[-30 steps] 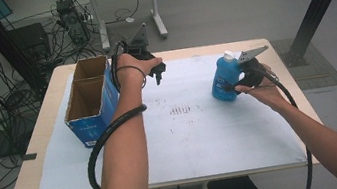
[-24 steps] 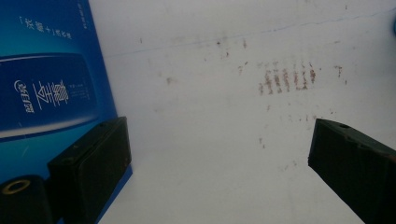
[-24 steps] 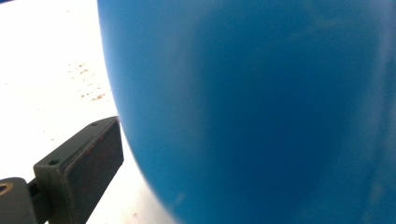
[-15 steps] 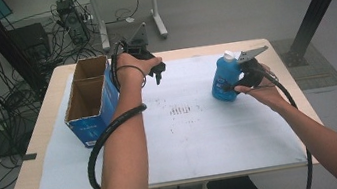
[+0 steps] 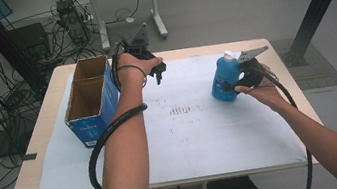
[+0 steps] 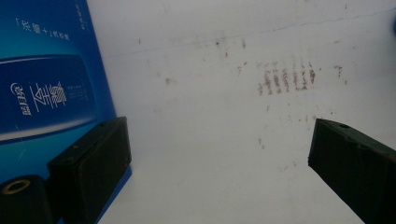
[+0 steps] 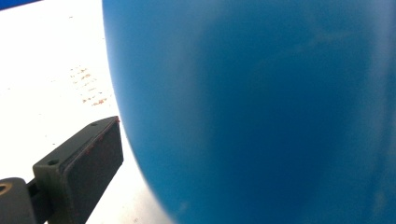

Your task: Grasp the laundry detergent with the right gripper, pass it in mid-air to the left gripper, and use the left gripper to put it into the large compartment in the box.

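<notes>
Blue bottle upright at the right of the table, my right gripper up against it.

I see the blue bottle (image 5: 225, 81) with its white cap standing on the white sheet (image 5: 193, 136), right of centre and toward the far edge. My right gripper (image 5: 244, 79) sits at the bottle's right side; in the right gripper view the bottle's wall (image 7: 261, 112) bulges close ahead, one jaw lies just beside it, and I cannot tell whether the jaws are clamped on it. My left gripper (image 5: 157, 72) hangs over the far middle of the sheet, jaws wide apart with nothing between them. Just left of it stands the open blue cardboard box (image 5: 88, 102), its printed side (image 6: 46, 88) beside the left jaw.
</notes>
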The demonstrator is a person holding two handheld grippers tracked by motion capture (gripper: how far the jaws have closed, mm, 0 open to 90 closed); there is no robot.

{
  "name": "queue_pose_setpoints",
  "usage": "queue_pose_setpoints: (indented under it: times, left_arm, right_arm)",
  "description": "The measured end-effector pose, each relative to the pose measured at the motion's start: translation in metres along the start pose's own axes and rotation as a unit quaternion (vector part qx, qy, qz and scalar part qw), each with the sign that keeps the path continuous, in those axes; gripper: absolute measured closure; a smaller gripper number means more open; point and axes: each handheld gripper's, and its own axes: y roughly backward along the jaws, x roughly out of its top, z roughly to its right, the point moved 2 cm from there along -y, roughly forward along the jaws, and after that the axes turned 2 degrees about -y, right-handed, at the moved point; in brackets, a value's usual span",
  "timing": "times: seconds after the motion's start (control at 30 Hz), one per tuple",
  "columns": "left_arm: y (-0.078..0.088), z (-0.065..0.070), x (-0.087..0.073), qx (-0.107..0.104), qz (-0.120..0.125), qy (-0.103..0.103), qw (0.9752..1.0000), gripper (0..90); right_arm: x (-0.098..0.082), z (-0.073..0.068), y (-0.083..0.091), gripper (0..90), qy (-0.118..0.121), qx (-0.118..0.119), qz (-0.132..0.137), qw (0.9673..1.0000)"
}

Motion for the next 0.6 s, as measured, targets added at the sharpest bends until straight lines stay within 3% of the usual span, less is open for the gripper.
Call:
queue_pose_setpoints:
  times: [0.6]
  left_arm:
    - [-0.0005, -0.0001, 0.0002, -0.001, 0.001, 0.0, 1.0, 6.3]
  right_arm:
    - [0.0001, -0.001, -0.0011, 2.2, 0.001, 0.002, 0.001, 1.0]
